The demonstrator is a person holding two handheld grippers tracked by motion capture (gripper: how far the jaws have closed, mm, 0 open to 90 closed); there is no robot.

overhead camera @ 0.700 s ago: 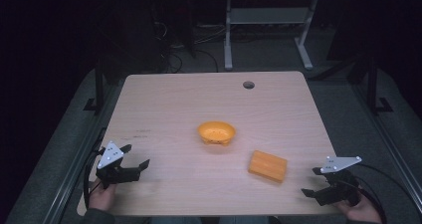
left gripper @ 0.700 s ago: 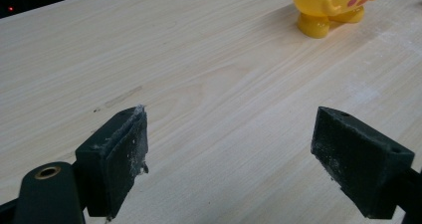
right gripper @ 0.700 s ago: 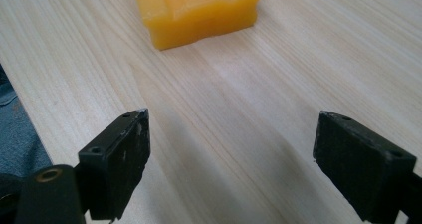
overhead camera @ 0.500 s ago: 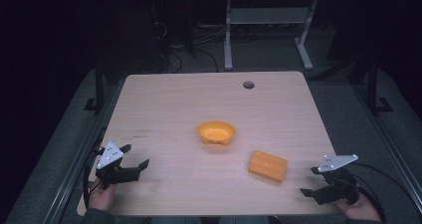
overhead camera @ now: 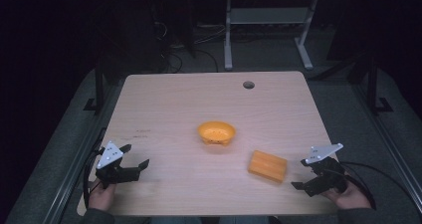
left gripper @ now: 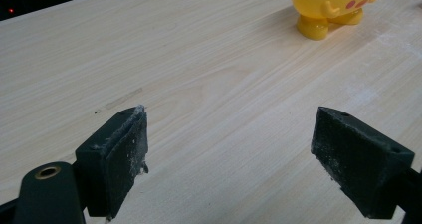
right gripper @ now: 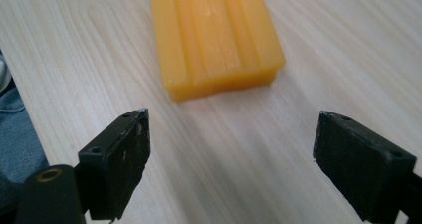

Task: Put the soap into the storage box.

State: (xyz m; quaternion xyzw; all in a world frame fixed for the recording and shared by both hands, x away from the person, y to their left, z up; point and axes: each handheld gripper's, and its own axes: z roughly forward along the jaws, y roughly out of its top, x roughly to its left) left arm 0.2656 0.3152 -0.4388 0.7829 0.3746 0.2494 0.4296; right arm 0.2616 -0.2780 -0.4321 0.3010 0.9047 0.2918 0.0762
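Note:
A small yellow-orange bowl with little feet and a cartoon face stands at the middle of the wooden table; in the left gripper view the bowl is far ahead at the upper right. A flat ridged orange block lies to its right and nearer. My left gripper sits open near the front left edge, with nothing between its jaws. My right gripper is open at the front right, just right of the block, which lies a short way beyond its empty jaws.
A round cable hole sits near the table's far edge. Beyond the table stands a grey metal stand with cables on the dark floor. Cables trail from the right gripper off the table's right side.
The right gripper has shifted slightly along the front right edge. The left gripper, bowl and block have stayed in place.

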